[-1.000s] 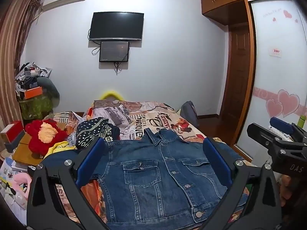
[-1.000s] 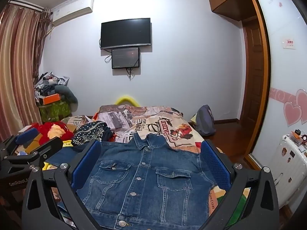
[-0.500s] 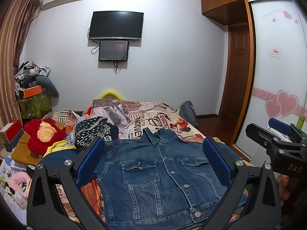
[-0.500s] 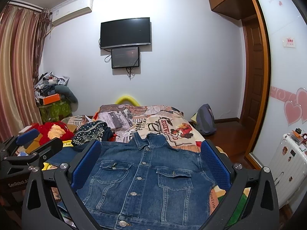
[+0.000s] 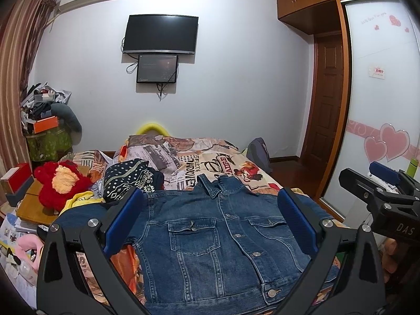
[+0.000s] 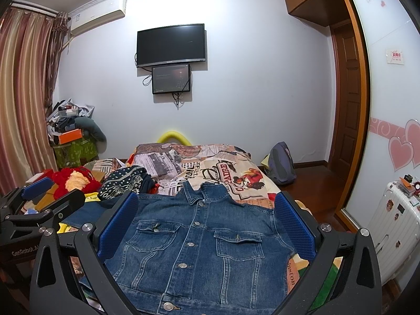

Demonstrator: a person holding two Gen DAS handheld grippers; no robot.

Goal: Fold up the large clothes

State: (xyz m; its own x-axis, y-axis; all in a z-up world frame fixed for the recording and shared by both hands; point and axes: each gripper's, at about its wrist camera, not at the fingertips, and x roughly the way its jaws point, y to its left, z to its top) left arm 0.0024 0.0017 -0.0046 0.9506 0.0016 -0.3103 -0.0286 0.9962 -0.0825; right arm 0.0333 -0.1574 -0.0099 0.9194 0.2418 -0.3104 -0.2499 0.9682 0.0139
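Across the patterned bed [image 5: 210, 162] the denim jacket [image 5: 215, 239] lies flat, unfolded; I hover both tongs, left gripper [image 5: 210, 223] and right gripper [image 6: 207, 225], wide apart and empty, needing a sleeve grasp next.

1. We count 1 denim jacket [image 5: 210, 239], with 2 chest pockets.
2. We see 2 grippers: the left gripper [image 5: 210, 220] and the right gripper [image 6: 207, 223].
3. We count 2 wall screens: 1 television [image 6: 170, 44], 1 smaller monitor [image 6: 171, 78].
4. We see 1 red plush toy [image 5: 60, 183].
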